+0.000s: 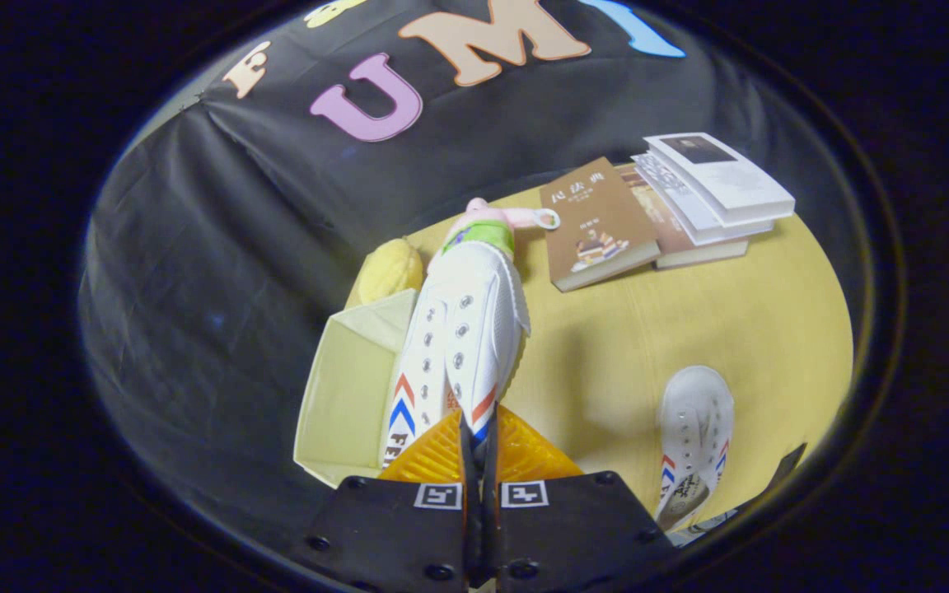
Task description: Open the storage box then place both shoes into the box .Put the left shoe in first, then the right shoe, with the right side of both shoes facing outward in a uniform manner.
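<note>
This is a small booth made to look like a room at home. A black cloth (219, 272) hangs behind as the wall, all creased. In front of it stands a yellow desk (689, 321). Home things lie on the desk: a brown book (598, 226), a pile of more books (709, 198), a soft yellow ball (390, 268) and a little pink and green toy (487, 224). There are white shoes too, one (462, 346) over an open pale box (351, 387) and one (693, 432) on the desk. It looks set up, not lived in.
</note>
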{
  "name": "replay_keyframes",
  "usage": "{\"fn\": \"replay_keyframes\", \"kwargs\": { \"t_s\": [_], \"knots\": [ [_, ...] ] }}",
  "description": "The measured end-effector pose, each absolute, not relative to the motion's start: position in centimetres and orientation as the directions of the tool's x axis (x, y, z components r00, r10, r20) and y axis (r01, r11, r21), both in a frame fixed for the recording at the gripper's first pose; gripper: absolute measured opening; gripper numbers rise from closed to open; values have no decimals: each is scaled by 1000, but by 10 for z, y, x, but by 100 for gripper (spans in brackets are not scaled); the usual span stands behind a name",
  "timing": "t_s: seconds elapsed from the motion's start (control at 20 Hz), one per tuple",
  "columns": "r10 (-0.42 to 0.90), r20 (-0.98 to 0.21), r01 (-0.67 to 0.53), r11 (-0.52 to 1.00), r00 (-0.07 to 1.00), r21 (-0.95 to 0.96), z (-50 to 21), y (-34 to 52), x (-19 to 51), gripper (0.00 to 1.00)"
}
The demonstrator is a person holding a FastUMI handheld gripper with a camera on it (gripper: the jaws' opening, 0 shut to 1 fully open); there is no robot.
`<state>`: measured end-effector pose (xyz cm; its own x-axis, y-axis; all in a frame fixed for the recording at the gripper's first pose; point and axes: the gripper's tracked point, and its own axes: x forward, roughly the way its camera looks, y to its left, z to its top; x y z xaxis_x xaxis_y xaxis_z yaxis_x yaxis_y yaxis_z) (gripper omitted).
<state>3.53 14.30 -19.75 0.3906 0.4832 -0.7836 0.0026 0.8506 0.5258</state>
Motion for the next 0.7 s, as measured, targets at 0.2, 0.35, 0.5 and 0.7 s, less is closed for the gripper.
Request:
{"fn": "replay_keyframes", "kwargs": {
  "t_s": [0.2, 0.35, 0.5, 0.7],
  "knots": [
    [523, -756, -38, 831, 395, 555, -179, 183, 43, 3],
    [540, -753, -67, 826, 376, 559, -177, 216, 42, 4],
    [550, -757, -93, 825, 353, 557, -184, 246, 38, 4],
    [550, -773, -113, 831, 315, 545, -202, 284, 30, 4]
  ]
}}
